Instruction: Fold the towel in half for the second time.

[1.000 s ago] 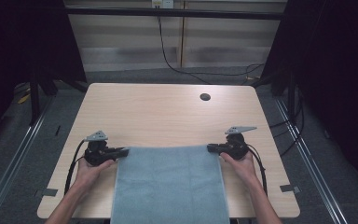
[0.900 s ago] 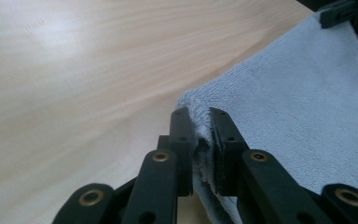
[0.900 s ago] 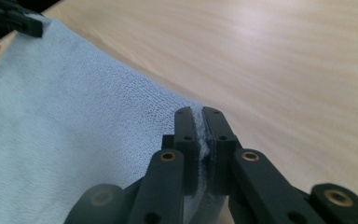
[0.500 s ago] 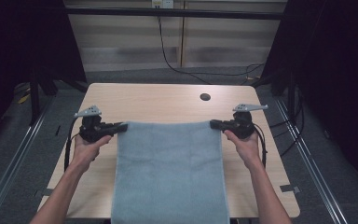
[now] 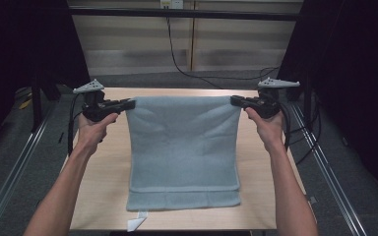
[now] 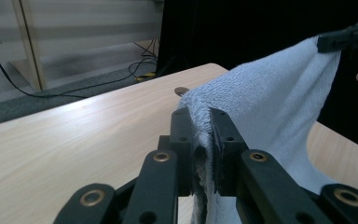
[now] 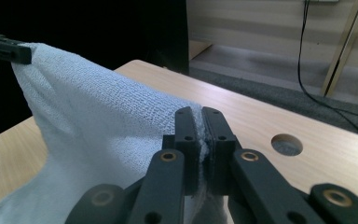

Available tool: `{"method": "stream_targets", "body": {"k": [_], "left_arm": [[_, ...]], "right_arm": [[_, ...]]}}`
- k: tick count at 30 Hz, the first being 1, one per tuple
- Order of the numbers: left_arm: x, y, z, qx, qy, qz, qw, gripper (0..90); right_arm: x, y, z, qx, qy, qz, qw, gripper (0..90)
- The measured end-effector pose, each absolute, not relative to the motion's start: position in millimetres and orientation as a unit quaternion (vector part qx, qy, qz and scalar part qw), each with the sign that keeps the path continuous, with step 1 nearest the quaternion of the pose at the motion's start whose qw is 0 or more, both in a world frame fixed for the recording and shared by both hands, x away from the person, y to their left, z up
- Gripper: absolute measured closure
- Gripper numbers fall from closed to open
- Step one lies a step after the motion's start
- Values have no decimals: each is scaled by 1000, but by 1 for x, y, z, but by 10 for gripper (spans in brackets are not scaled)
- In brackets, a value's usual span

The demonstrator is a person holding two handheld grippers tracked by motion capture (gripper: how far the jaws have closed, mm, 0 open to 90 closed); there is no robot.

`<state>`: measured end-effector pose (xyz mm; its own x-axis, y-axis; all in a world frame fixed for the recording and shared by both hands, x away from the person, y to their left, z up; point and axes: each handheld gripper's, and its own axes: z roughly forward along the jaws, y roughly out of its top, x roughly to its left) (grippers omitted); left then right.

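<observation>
A light blue towel [image 5: 182,142] hangs stretched between both grippers above the wooden table [image 5: 103,182], with its lower end folded on the tabletop near the front edge. My left gripper [image 5: 131,103] is shut on the towel's upper left corner [image 6: 200,116]. My right gripper [image 5: 235,101] is shut on the upper right corner [image 7: 200,122]. In the left gripper view the far gripper [image 6: 342,39] shows pinching the towel's other corner. In the right gripper view the other gripper [image 7: 9,50] holds the opposite corner.
A round hole [image 7: 286,144] is cut in the table near its far edge. A white tag [image 5: 137,223] sticks out below the towel at the table's front edge. Black cables [image 5: 177,54] run across the floor behind the table. Dark curtains stand on both sides.
Both grippers have risen and moved away from the person, lifting the towel's top edge off the table; the towel now hangs upright instead of lying flat.
</observation>
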<state>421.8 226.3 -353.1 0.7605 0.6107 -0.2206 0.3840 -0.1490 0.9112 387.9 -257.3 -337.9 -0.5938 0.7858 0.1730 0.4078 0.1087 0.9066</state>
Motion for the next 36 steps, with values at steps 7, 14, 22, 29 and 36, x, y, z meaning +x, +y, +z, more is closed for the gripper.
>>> {"method": "stream_targets", "body": {"k": [7,14,22,29,36], "left_arm": [[411,227,-368,758,327,97,556,814],[380,230,-390,763,318,86,556,814],[334,239,-407,769,305,66,559,818],[299,241,-429,785,298,39,542,815],[276,239,-455,809,296,16,507,787]], "right_arm": [[373,-259,-346,402,728,526,179,862],[340,-261,-374,388,741,526,158,862],[306,-262,-399,377,749,527,137,861],[268,-261,-416,369,766,512,124,857],[243,-259,-441,364,797,473,95,836]]}}
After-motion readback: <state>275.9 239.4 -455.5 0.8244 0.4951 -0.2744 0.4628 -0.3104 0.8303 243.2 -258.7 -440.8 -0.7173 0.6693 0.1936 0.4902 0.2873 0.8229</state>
